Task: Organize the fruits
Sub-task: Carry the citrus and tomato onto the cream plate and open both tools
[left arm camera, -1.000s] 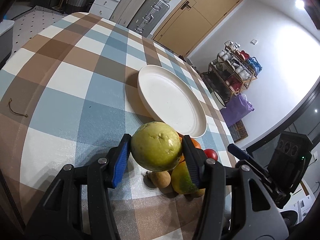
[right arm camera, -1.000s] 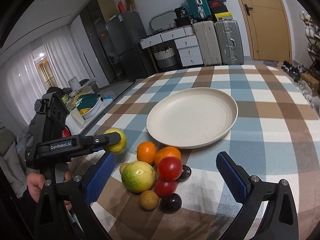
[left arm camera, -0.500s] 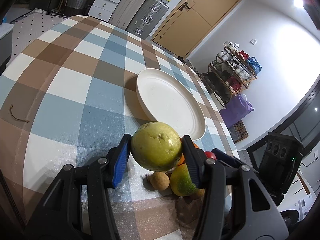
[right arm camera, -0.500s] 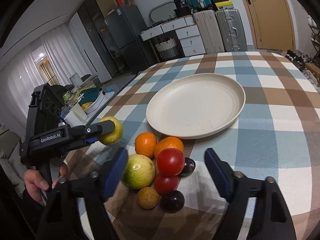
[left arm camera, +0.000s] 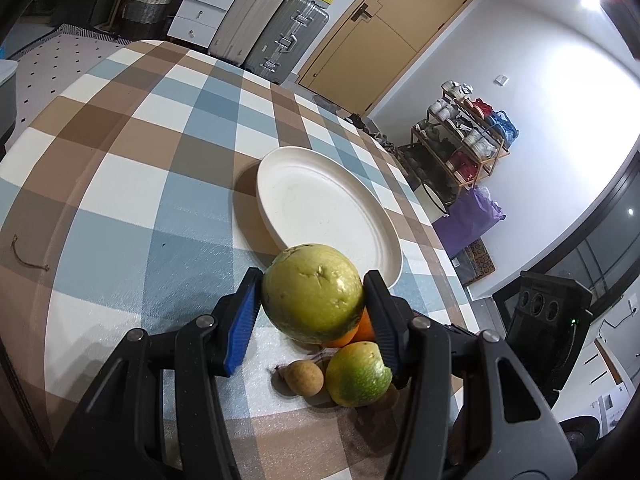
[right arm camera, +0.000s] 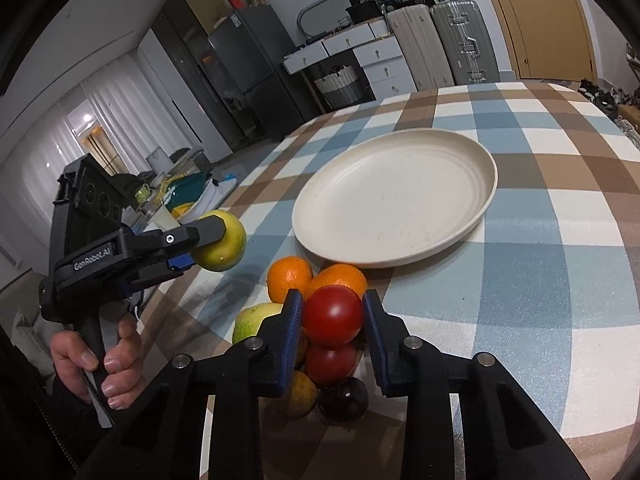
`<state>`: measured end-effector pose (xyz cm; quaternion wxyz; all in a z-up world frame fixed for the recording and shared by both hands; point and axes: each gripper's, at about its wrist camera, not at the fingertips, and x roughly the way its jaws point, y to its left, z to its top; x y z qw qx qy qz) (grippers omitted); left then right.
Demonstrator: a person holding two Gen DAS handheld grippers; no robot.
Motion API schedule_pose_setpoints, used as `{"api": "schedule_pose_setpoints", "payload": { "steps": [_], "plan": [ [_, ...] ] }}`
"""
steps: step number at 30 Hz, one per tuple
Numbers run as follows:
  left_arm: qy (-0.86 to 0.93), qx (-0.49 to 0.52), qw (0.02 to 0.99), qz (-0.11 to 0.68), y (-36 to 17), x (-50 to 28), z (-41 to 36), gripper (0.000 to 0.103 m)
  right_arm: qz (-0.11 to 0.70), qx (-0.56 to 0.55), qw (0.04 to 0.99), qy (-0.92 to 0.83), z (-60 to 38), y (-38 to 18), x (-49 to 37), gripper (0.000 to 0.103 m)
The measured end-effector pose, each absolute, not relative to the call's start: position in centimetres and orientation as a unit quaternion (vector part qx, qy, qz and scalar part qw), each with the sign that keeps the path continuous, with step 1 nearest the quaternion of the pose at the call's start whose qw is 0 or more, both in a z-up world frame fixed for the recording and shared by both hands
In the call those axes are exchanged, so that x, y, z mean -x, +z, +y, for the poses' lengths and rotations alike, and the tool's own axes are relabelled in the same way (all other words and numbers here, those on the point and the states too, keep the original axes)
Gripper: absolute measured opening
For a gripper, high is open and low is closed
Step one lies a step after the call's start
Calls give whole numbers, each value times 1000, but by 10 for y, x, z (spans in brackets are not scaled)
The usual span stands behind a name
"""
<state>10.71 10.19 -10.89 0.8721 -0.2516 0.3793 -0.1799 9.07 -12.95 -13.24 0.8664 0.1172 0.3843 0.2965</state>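
Note:
My left gripper [left arm camera: 312, 280] is shut on a yellow-green round fruit [left arm camera: 312, 292] and holds it above the checked table, just short of the white plate [left arm camera: 320, 216]. In the right wrist view that fruit [right arm camera: 230, 244] hangs left of the fruit pile. My right gripper [right arm camera: 332, 298] has its jaws closing, and both blue pads touch the top red tomato [right arm camera: 333, 316]. Under and around it lie a second tomato [right arm camera: 330, 362], two oranges [right arm camera: 289, 278], a green-yellow fruit [right arm camera: 252, 320], a dark plum [right arm camera: 346, 400] and a small brown fruit [left arm camera: 306, 378]. The plate [right arm camera: 396, 196] holds nothing.
A person's hand [right arm camera: 108, 364] grips the left gripper's handle at the table's left edge. A short piece of string [left arm camera: 28, 258] lies on the cloth far left. Suitcases [right arm camera: 440, 48] and drawers stand beyond the far table edge, and a shoe rack [left arm camera: 468, 140] beyond the right.
The right gripper's jaws have come in from wide open onto the top red tomato, and it has moved closer to the pile. The left gripper has kept still with its fruit.

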Motion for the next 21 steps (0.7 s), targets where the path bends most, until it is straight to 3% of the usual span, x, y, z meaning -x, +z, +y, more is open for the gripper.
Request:
{"api": "schedule_pose_setpoints", "payload": {
  "steps": [21],
  "plan": [
    [-213,233,863,395,-95,-164,67,49,352,-159,868,313,-146,-96,-134,31]
  ]
}}
